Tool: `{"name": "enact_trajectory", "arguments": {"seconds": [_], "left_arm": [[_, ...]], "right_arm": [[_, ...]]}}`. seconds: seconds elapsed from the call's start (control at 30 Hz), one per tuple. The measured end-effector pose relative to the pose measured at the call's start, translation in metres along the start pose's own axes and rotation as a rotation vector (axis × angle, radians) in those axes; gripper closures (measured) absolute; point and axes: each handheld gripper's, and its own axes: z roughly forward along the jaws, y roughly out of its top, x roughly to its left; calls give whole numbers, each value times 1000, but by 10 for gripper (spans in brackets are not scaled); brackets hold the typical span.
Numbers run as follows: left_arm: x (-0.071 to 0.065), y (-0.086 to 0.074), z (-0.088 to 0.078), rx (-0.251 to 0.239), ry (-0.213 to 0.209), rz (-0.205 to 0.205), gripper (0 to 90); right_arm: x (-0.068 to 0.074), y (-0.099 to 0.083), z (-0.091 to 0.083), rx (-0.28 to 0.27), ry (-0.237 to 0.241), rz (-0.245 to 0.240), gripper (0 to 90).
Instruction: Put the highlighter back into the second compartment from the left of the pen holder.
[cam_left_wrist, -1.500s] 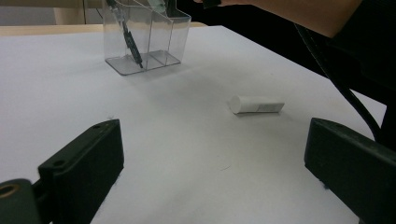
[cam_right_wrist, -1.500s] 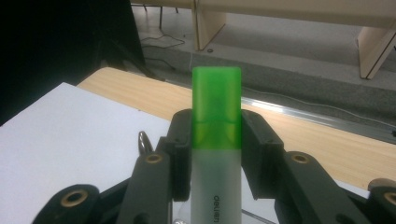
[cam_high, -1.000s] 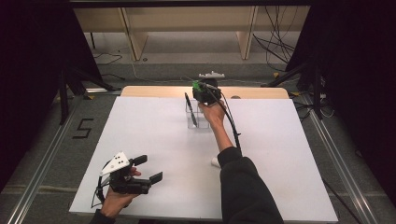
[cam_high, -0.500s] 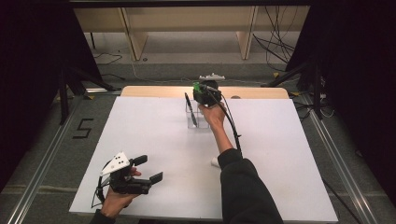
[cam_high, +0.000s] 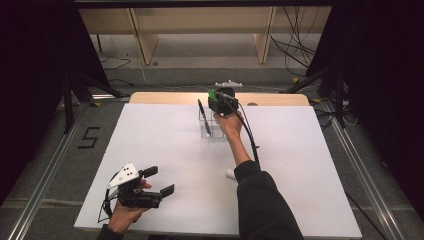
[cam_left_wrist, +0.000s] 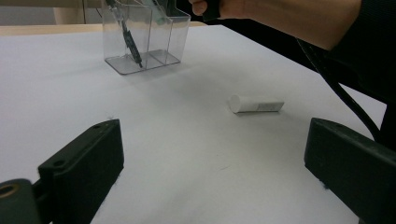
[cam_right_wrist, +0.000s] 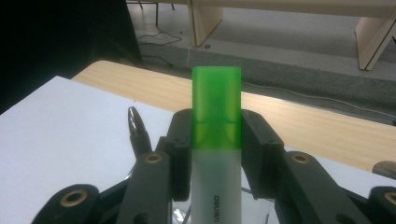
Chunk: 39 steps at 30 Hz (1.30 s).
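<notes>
Nothing has shifted over the last second: both hands sit where they sat a moment ago, which I read as a pause at the point of delivery rather than a transfer under way. At the near left corner of the white bench (cam_high: 150, 135), the left tongs (cam_high: 160, 181) rest in the hand with their jaws spread wide and nothing between them. Moving right, one short white cylinder (cam_left_wrist: 256, 104) lies on its side on the bench, just beside the right forearm and well apart from everything else. Further back, near the far edge, stands one clear organiser (cam_left_wrist: 145, 35) with two or more compartments; one black pen (cam_high: 203, 117) leans inside it, tip down. Directly above that organiser the right tongs (cam_high: 216, 96) are clamped on one green-capped highlighter (cam_right_wrist: 217, 154), cap uppermost, its pale barrel pinched between the pads. Since the highlighter hangs over the organiser and the grip has not loosened, it seems the marker is not yet released; lowering it into a free compartment looks like the remaining step.
</notes>
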Motion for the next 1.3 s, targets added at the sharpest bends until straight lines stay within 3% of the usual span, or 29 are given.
{"name": "enact_trajectory", "arguments": {"seconds": [0.57,0.93,1.3], "left_arm": [[0,0,0,1,-1,1,42],[0,-1,1,5,0,-1,42],[0,-1,2,5,4,-3,42]], "right_arm": [[-1,-5,0,16,4,-3,661],[-8,5,-21,3,77,12,509],[-14,5,-41,52,146,-16,422]]}}
